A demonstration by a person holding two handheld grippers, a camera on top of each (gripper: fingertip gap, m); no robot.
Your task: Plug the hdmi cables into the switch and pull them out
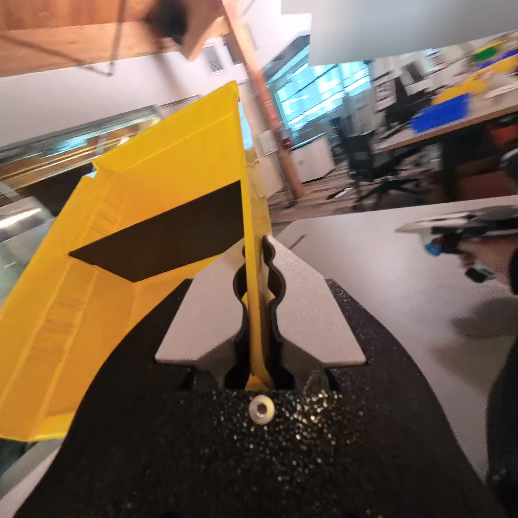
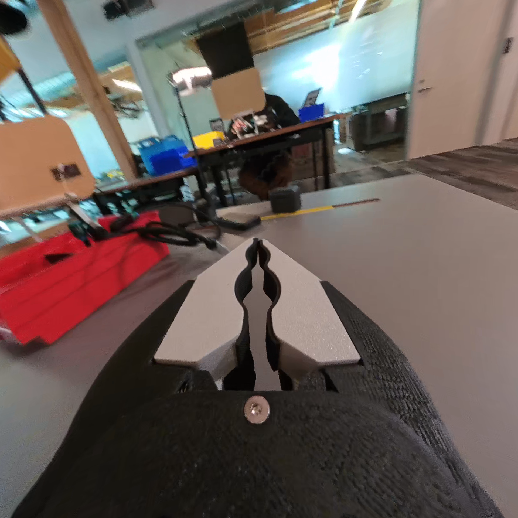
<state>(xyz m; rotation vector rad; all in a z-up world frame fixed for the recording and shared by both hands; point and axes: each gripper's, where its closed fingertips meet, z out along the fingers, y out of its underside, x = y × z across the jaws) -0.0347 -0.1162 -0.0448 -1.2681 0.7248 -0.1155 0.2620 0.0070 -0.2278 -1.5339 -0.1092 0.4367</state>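
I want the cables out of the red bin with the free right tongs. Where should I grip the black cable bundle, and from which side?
Take the black cable bundle by the loop draped over the red bin rim, nearest the table. Probably come from the right, tongs straddling the strands: that end hangs clear, while the rest lies tangled inside.

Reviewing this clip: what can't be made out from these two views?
- Yellow bin, left wrist view: inside hidden by its own wall; lower part cut by the left edge.
- Right gripper, left wrist view: motion-blurred and cut off at the right edge.
- Black cables on the red bin, right wrist view: blurred; plugs unreadable.
- Switch: not identifiable in either view.
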